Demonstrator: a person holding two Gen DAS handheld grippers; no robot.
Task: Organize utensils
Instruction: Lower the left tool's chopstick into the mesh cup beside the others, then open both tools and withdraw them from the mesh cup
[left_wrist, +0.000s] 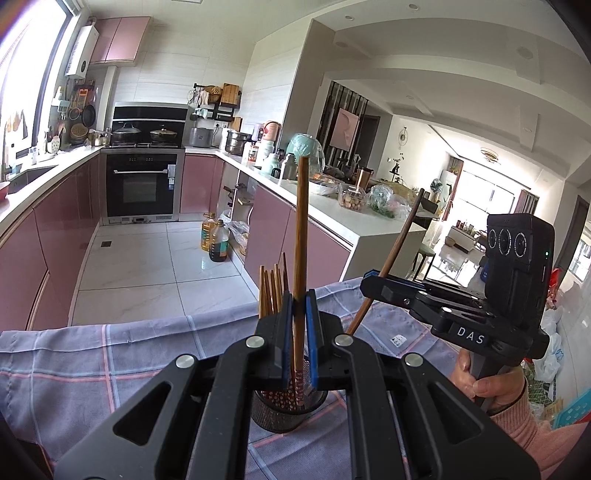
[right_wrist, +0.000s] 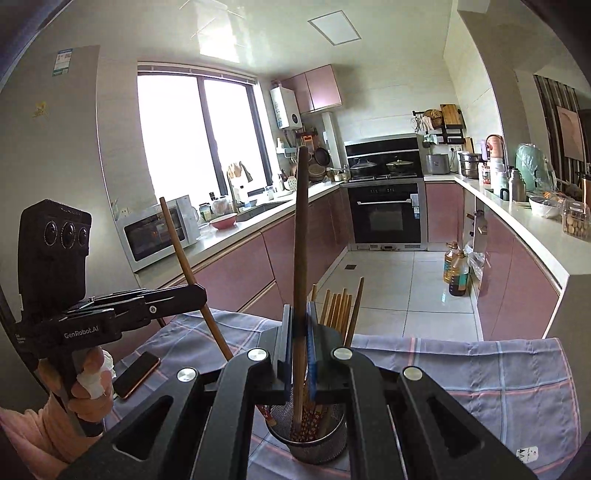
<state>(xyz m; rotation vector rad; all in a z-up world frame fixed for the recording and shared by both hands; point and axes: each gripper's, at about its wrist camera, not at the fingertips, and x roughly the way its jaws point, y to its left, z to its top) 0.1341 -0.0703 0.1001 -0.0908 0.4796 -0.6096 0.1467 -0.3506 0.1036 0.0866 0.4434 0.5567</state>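
While both grippers are raised above the table, findings run as follows.
Left gripper (left_wrist: 300, 299): jaws clamped on one wooden chopstick (left_wrist: 301, 221), upright.
Right gripper (right_wrist: 300, 314): jaws clamped on a darker chopstick (right_wrist: 301, 229), upright.
Mesh holder (right_wrist: 308, 448): directly below, on the checked cloth (right_wrist: 498, 376).
Remaining chopsticks (right_wrist: 338, 308): standing in the holder.
Phone (right_wrist: 136, 373): on the cloth, left.
Background: pink cabinets (left_wrist: 55, 236), oven (left_wrist: 142, 184).

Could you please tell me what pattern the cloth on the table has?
The cloth is grey-blue with a pink and white check, clearest in the right wrist view.
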